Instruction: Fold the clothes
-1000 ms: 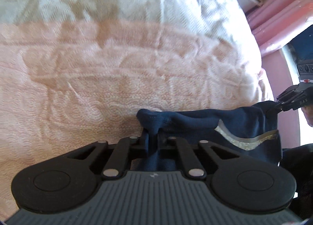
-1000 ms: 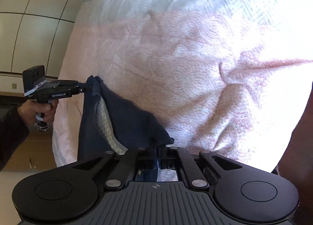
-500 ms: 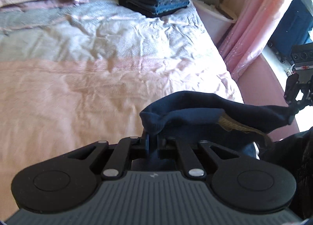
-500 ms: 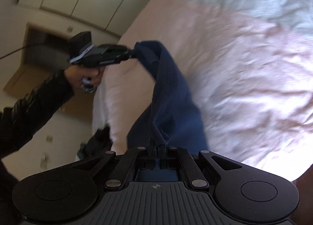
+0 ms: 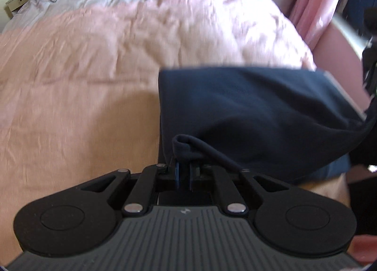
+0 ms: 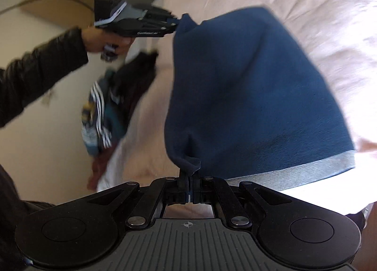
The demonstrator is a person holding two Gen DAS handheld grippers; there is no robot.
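Where the left claw (image 5: 186, 172) pinches shut, a rolled corner of the navy garment (image 5: 259, 115) sits right between its tips, and the cloth spreads away ahead and to that claw's right. The right claw (image 6: 189, 181) is likewise clenched on a puckered corner, the garment (image 6: 247, 87) hanging ahead of it with a grey hem band (image 6: 306, 172) off to its right. Beyond both claws lies the pink bedspread (image 5: 94, 47), which the spread cloth appears to meet at its far edge. Judging by the sag and soft creases, the cloth is light, limp and unlikely to slip; corners and hem edges look like the best places to hold, kept taut. Farther off, more clothes (image 6: 101, 115) hang off the bed.
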